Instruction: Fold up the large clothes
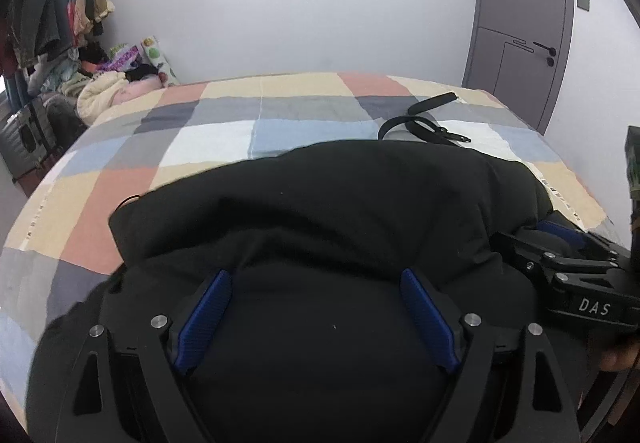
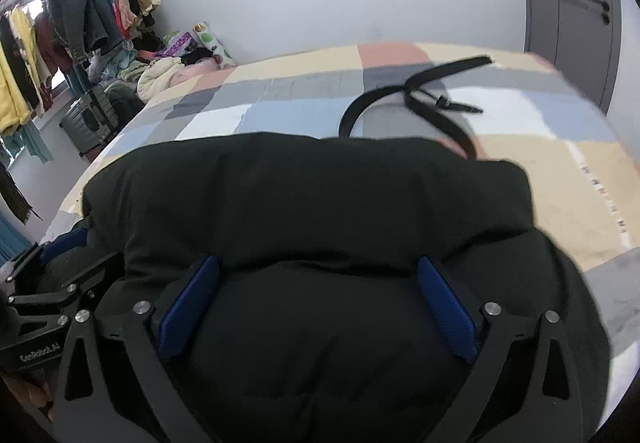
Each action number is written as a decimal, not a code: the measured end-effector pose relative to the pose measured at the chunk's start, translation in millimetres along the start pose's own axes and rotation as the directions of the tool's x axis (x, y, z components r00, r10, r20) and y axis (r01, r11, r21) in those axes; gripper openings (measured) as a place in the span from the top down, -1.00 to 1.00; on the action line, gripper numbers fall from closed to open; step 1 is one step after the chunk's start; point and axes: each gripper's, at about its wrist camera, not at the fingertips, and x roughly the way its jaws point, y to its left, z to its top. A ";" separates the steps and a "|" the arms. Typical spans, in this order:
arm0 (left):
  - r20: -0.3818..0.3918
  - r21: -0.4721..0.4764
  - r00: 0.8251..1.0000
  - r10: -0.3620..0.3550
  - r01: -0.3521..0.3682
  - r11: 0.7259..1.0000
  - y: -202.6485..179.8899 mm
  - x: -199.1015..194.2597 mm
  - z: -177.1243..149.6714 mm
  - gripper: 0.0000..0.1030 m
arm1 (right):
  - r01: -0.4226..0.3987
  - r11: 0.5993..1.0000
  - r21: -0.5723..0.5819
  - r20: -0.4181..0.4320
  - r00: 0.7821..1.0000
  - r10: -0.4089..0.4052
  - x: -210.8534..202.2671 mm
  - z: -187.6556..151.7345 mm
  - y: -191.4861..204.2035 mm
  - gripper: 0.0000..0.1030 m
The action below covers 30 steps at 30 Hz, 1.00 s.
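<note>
A bulky black padded garment [image 1: 312, 211] lies bunched on the checked bedspread [image 1: 224, 131]; it also fills the right wrist view [image 2: 304, 195]. My left gripper [image 1: 316, 275] is open, its blue pads [image 1: 208, 315] wide apart over the near edge of the garment. My right gripper [image 2: 318, 263] is open too, blue pads [image 2: 444, 307] spread over the garment's near edge. The right gripper shows at the right of the left wrist view [image 1: 560, 243], and the left gripper at the lower left of the right wrist view [image 2: 64, 243]. Whether the pads touch the cloth is unclear.
A black belt [image 1: 424, 119] lies on the bed beyond the garment, also in the right wrist view [image 2: 416, 95]. A pile of clothes [image 1: 104, 91] and a hanging rack [image 2: 64, 23] stand at the far left. A grey door [image 1: 520, 27] is at the right.
</note>
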 end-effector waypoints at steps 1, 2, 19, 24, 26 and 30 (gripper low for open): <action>-0.006 -0.005 1.000 -0.005 0.005 1.000 2.1 4.6 0.5 -0.72 | 0.000 1.000 0.005 -0.006 1.000 0.000 4.5 -1.0 0.8 -0.96; -0.008 -0.010 1.000 -0.008 0.007 1.000 3.5 7.9 0.3 -0.74 | 0.002 1.000 0.004 -0.009 1.000 -0.002 7.5 -1.5 1.3 -0.96; 0.037 -0.065 0.999 -0.021 0.024 0.998 13.3 11.5 -12.7 -0.78 | 0.048 0.999 -0.025 0.074 0.996 -0.046 15.0 -8.9 9.4 -0.99; 0.079 -0.076 0.996 0.028 -0.022 0.997 25.8 -16.6 -12.9 -0.78 | 0.052 0.998 -0.035 0.108 0.993 -0.048 -11.8 -4.8 3.2 -0.99; 0.106 -0.086 0.993 0.057 -0.048 0.995 36.7 -30.6 -12.9 -0.78 | 0.062 0.997 -0.045 0.129 0.990 -0.056 -25.3 -4.1 -3.7 -1.00; 0.125 -0.128 0.984 0.126 -0.110 0.986 66.7 -48.7 -15.2 -0.78 | 0.058 0.998 -0.038 0.135 0.989 -0.053 -43.0 -7.4 -24.9 -1.00</action>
